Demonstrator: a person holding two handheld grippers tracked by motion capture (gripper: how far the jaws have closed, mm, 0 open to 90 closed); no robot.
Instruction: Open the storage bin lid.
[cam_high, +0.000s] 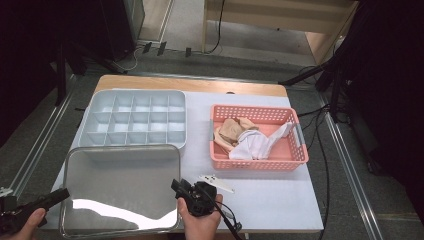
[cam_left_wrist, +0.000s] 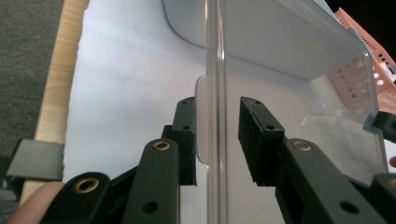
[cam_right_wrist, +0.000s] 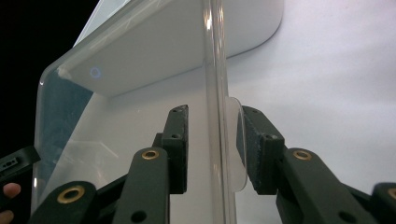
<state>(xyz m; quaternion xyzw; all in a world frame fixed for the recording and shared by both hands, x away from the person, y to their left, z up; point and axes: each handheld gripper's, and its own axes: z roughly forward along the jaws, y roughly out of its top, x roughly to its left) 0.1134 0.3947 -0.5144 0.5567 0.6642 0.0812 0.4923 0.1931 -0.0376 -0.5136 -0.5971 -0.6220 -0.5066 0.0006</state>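
High view sets the room first: dark floor, metal rails at both sides of the frame, a pale wooden frame at the top, cables trailing at right. The counter (cam_high: 280, 200), wood-edged under a white sheet, fills the middle. On it, largest to smallest: the clear lid (cam_high: 122, 187) at lower left, its far edge just beside the divided white organizer box (cam_high: 134, 119) in the upper left; the pink basket (cam_high: 258, 136) of socks at right; a small white strip (cam_high: 216, 183) near the bottom centre. The step in hand looks like grasping the lid by both side edges, probably to set it on the box. The left claw (cam_left_wrist: 217, 140) stands open with the lid's rim and small tab between its pads, gaps showing on either side; the right claw (cam_right_wrist: 211, 149) is likewise open astride the opposite rim, one pad near a tab. Next, I judge, both must close evenly on the rim, then lift level so the lid neither flexes nor slips.
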